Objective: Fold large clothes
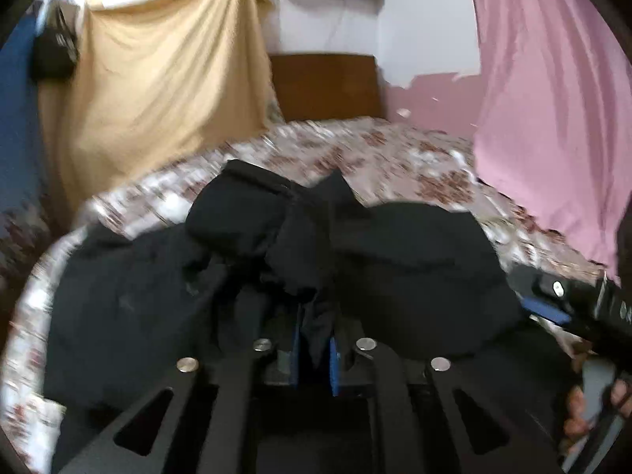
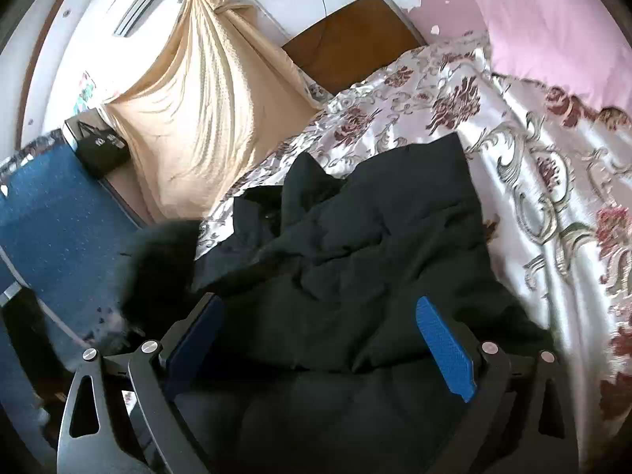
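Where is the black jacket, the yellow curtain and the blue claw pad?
black jacket [image 2: 355, 245]: right wrist view, its crumpled middle.
yellow curtain [image 2: 205, 118]: right wrist view, its hanging folds.
blue claw pad [image 2: 446, 349]: right wrist view, its ridged face.

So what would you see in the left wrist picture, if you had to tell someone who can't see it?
The left gripper pinches a fold of a rumpled black garment between its nearly closed blue pads. The garment lies on a bed with a flowered cover. The right gripper pokes in from the right edge; a tan curtain and a pink cloth hang behind.
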Tool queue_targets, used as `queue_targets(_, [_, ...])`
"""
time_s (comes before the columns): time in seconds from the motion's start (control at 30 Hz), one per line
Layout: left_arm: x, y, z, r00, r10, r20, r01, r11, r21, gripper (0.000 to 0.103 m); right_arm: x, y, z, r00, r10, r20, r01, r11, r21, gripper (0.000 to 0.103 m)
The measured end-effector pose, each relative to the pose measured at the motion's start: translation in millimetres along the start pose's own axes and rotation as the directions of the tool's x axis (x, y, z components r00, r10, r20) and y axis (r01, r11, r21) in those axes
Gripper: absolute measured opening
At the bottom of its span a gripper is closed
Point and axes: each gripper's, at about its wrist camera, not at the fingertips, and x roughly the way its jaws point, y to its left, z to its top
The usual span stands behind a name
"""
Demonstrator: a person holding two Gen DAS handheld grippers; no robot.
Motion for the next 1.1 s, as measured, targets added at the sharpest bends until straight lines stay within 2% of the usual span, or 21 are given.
queue_targets(0.1, [11,1,-13,0.997,-0.073,-0.039,0.072,0.997,-0.036,0.024,3,-6,-7,0.999,0.042,-0.004,-0.042,0.999,0.029,0.096])
queue_targets(0.13, [12,3,-17,0.994,-0.104,-0.038,0.102,0.993,-0.051,0.03,3,-7,-10,0.998,0.069,0.0,-0.069,0.997,0.042,0.096])
queue_targets(0.2, [11,8,-22,0.986,-0.163,-0.021,0.161,0.983,-0.09,0.052,7,-12,-14,0.995,0.1,0.002,-0.1,0.993,0.057,0.096])
queue_targets(0.23, [9,11,-24,0.981,-0.191,-0.006,0.19,0.975,-0.113,0.071,9,-15,-16,0.994,0.112,0.0,-0.112,0.992,0.065,0.096])
queue_targets(0.27, [5,15,-26,0.974,-0.226,0.022,0.227,0.964,-0.139,0.078,12,-17,-17,0.992,0.125,-0.006,-0.124,0.989,0.075,0.096])
queue_targets(0.37, [-2,21,-31,0.958,-0.281,0.052,0.286,0.941,-0.184,0.083,17,-19,-20,0.989,0.15,-0.013,-0.149,0.984,0.094,0.096])
queue_targets(0.5, [-7,32,-34,0.954,-0.295,0.06,0.3,0.912,-0.279,0.086,18,-16,-22,0.98,0.196,-0.011,-0.195,0.977,0.088,0.096])
queue_targets(0.6, [-20,44,-39,0.979,-0.199,0.047,0.203,0.924,-0.325,0.089,27,-12,-23,0.974,0.221,-0.047,-0.216,0.972,0.089,0.096])
queue_targets(0.7, [-30,57,-37,0.995,-0.087,0.038,0.095,0.941,-0.324,0.091,35,-5,-27,0.978,0.176,-0.11,-0.168,0.983,0.074,0.096])
queue_targets(0.77, [-36,68,-34,0.999,0.007,0.033,0.004,0.947,-0.321,0.093,40,3,-29,0.974,0.185,-0.133,-0.179,0.982,0.055,0.096])
queue_targets(0.8, [-37,74,-33,0.999,0.031,0.034,-0.019,0.947,-0.322,0.093,41,10,-31,0.972,0.188,-0.142,-0.185,0.982,0.036,0.095])
queue_targets(0.87, [-41,90,-30,0.993,0.118,0.019,-0.105,0.938,-0.33,0.097,44,21,-34,0.973,0.172,-0.157,-0.176,0.984,-0.012,0.09])
queue_targets(0.93, [-41,107,-28,0.986,0.168,0.003,-0.156,0.922,-0.353,0.098,49,29,-35,0.973,0.15,-0.176,-0.161,0.986,-0.047,0.067])
queue_targets(1.0, [-44,131,-27,0.978,0.209,-0.013,-0.196,0.893,-0.405,0.101,54,34,-37,0.972,0.135,-0.194,-0.149,0.987,-0.059,0.06])
queue_targets(1.07, [-45,152,-27,0.969,0.245,-0.023,-0.228,0.857,-0.462,0.103,56,32,-37,0.971,0.129,-0.201,-0.145,0.987,-0.066,0.045])
queue_targets(1.1, [-48,160,-29,0.965,0.261,-0.03,-0.243,0.843,-0.481,0.103,57,32,-37,0.97,0.131,-0.204,-0.148,0.987,-0.069,0.031])
